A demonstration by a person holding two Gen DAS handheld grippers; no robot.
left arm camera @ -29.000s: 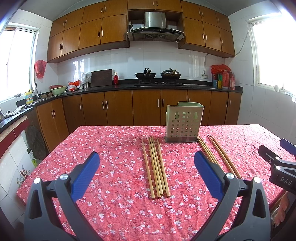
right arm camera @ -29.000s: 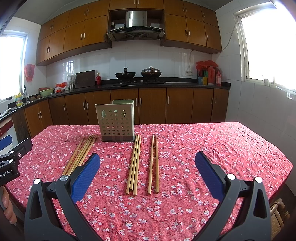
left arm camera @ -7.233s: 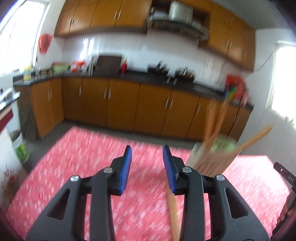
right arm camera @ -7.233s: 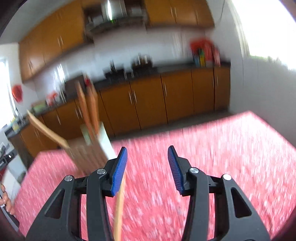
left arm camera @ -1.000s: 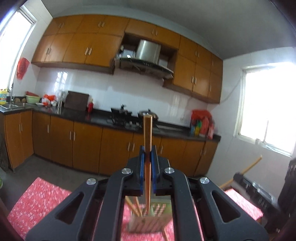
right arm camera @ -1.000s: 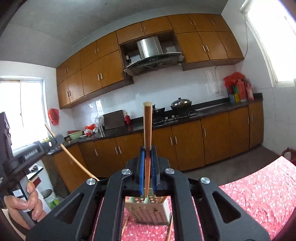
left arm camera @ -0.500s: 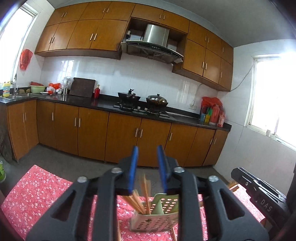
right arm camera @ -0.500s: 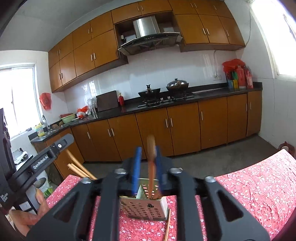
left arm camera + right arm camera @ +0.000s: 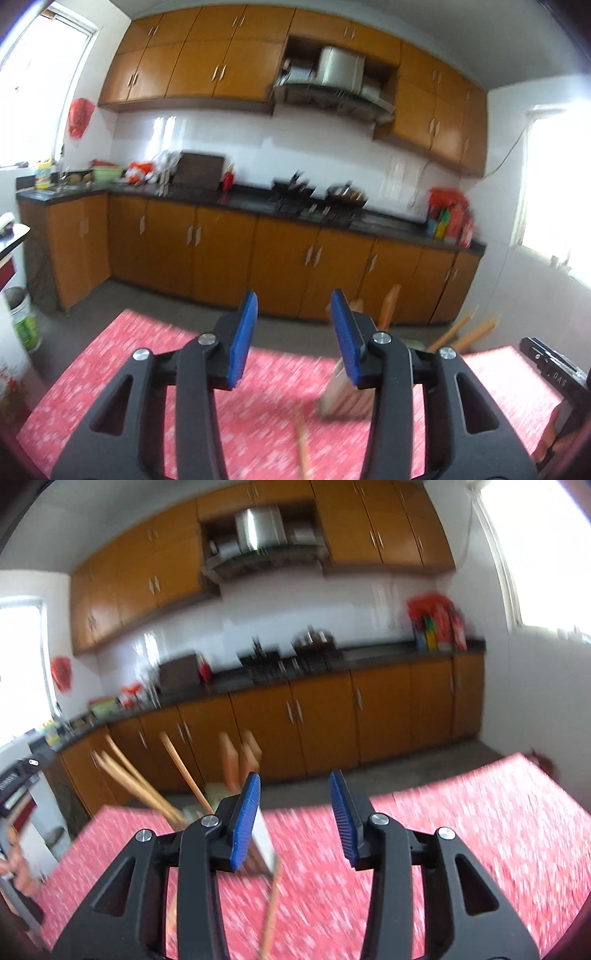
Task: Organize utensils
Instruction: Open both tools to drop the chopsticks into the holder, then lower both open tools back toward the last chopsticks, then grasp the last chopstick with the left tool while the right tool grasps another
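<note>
Both grippers hang over the red floral surface (image 9: 110, 369) with nothing between the blue pads: the left gripper (image 9: 293, 334) and right gripper (image 9: 294, 814) have jaws that have just been opening and now stand apart, empty. The perforated utensil holder (image 9: 341, 402) sits just right of the left gripper, chopsticks (image 9: 144, 786) leaning out of it. One loose chopstick (image 9: 303, 443) lies in front of the holder, so the best move looks like lowering squarely over its middle, closing across its width, and lifting cleanly.
</note>
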